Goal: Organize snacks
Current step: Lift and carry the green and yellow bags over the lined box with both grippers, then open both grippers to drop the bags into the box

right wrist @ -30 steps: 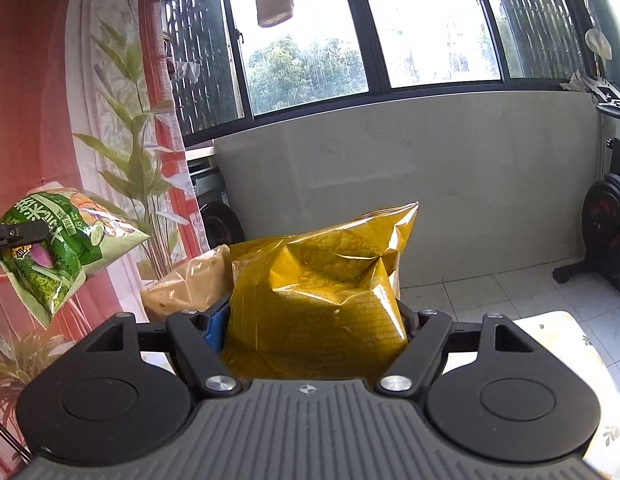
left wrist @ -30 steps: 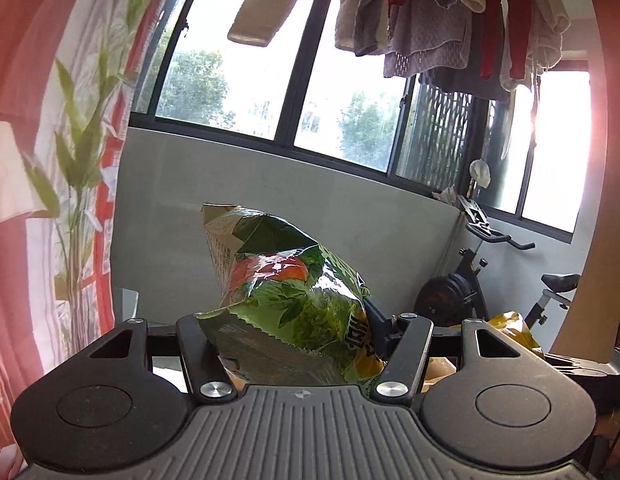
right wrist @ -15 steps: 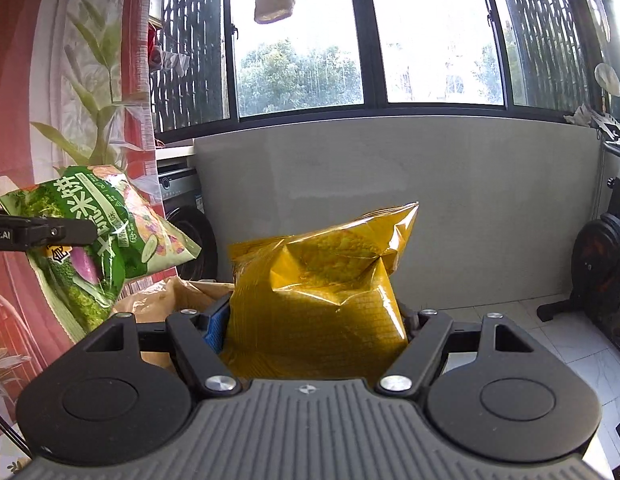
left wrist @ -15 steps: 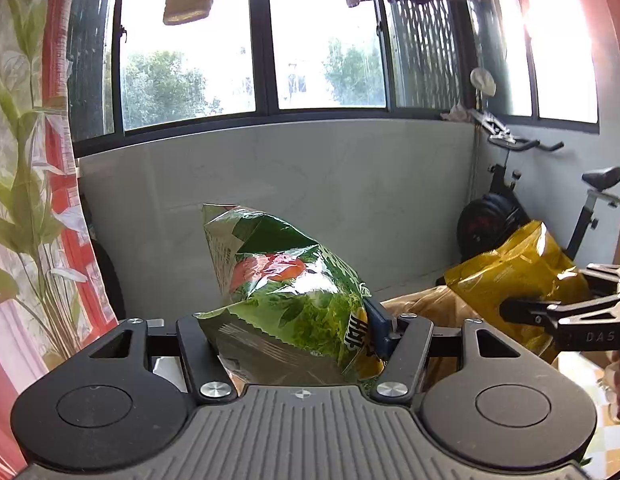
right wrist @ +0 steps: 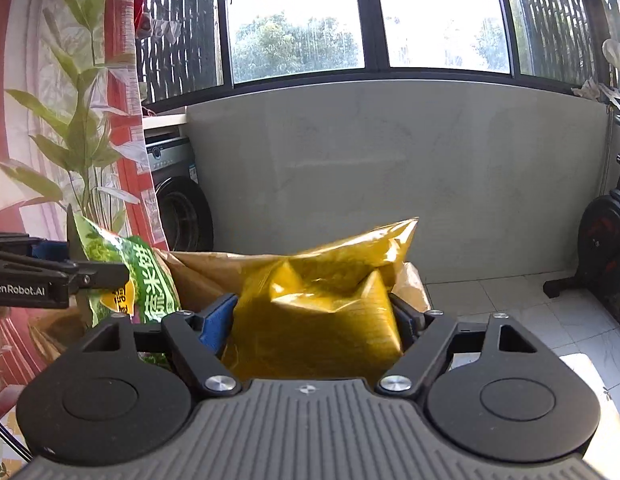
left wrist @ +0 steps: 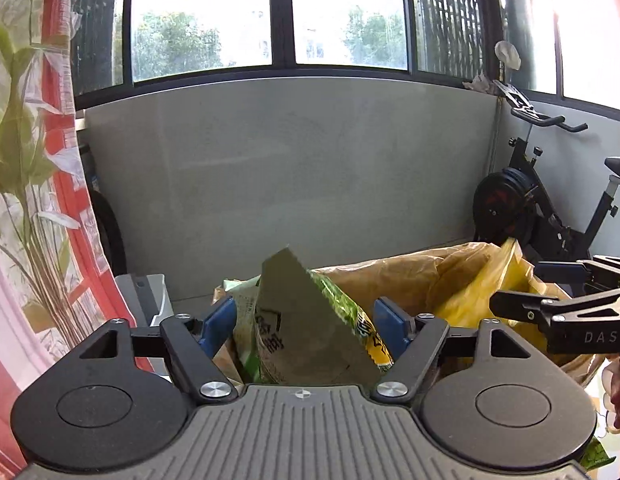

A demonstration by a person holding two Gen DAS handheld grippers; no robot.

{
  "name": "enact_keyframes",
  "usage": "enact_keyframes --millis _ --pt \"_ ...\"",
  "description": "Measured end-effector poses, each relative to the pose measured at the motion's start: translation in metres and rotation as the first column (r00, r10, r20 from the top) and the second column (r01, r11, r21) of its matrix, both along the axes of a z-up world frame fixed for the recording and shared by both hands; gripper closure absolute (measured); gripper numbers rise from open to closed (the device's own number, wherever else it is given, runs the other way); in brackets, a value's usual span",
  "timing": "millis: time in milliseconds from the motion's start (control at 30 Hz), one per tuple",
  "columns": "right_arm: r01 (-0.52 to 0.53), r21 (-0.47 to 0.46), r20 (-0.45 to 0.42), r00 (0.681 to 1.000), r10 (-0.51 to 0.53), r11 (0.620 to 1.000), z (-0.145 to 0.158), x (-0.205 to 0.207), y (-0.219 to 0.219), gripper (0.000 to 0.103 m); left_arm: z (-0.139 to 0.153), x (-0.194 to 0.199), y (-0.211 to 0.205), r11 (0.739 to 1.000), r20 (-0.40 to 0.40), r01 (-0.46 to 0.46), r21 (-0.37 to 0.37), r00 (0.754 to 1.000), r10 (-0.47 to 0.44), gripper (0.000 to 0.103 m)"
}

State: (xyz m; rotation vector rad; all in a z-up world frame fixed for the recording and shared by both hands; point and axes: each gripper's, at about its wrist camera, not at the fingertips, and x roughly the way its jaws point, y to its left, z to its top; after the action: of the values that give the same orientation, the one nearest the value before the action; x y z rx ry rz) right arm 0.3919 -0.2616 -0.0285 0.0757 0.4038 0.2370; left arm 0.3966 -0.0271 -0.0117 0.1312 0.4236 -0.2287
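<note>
A green snack bag [left wrist: 310,320] lies tilted between the fingers of my left gripper [left wrist: 305,316]. The jaws are opening, and there is a gap at each blue pad. The bag's lower end dips into an open brown paper bag [left wrist: 390,276]. In the right wrist view, a yellow snack bag [right wrist: 322,300] fills my right gripper [right wrist: 314,316]. Those jaws are opening too, and the blurred bag is slipping down over the same paper bag [right wrist: 201,272]. The left gripper [right wrist: 89,276] and green bag [right wrist: 149,280] show at that view's left edge. The right gripper [left wrist: 522,292] and yellow bag [left wrist: 482,284] show at the right of the left wrist view.
A grey low wall under the windows stands behind the paper bag. An exercise bike [left wrist: 530,208] is on the right, with a washing machine [right wrist: 177,200] and a bamboo-print curtain [left wrist: 25,160] on the left. There is tiled floor [right wrist: 510,300] beyond. A hand [left wrist: 618,392] holds the right gripper.
Both grippers came down and together over the brown paper bag. Both sets of jaws have widened. The green bag tipped over and sank between the left fingers, and the yellow bag slid lower.
</note>
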Motion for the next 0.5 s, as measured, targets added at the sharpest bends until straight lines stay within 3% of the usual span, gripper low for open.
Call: enact_keyframes --millis 200,267,333,433,500 --pt "-0.012 0.074 -0.001 1.0 0.012 0.997 0.002 -0.012 -0.01 0.017 0.01 -0.009 0.017 0.994 0.025 -0.027 -0.106 0.999 0.03 0.026" --pt "-0.015 0.076 0.009 1.0 0.015 0.997 0.004 -0.018 -0.012 0.017 0.016 -0.015 0.021 0.989 0.031 -0.029 -0.148 0.999 0.034 0.039" --pt "-0.021 0.079 0.014 1.0 0.02 0.997 0.005 -0.024 -0.013 0.017 0.019 -0.009 0.024 0.986 -0.018 -0.017 -0.167 1.0 0.014 0.072" --pt "-0.028 0.089 0.014 1.0 0.027 0.996 0.006 -0.028 -0.013 0.017 0.015 0.0 0.019 0.987 -0.058 -0.002 -0.158 0.998 -0.008 0.078" --pt "-0.033 0.09 0.013 0.999 0.032 0.995 0.006 -0.029 -0.014 0.017 0.008 0.005 0.011 0.993 -0.085 -0.01 -0.114 0.996 0.0 0.08"
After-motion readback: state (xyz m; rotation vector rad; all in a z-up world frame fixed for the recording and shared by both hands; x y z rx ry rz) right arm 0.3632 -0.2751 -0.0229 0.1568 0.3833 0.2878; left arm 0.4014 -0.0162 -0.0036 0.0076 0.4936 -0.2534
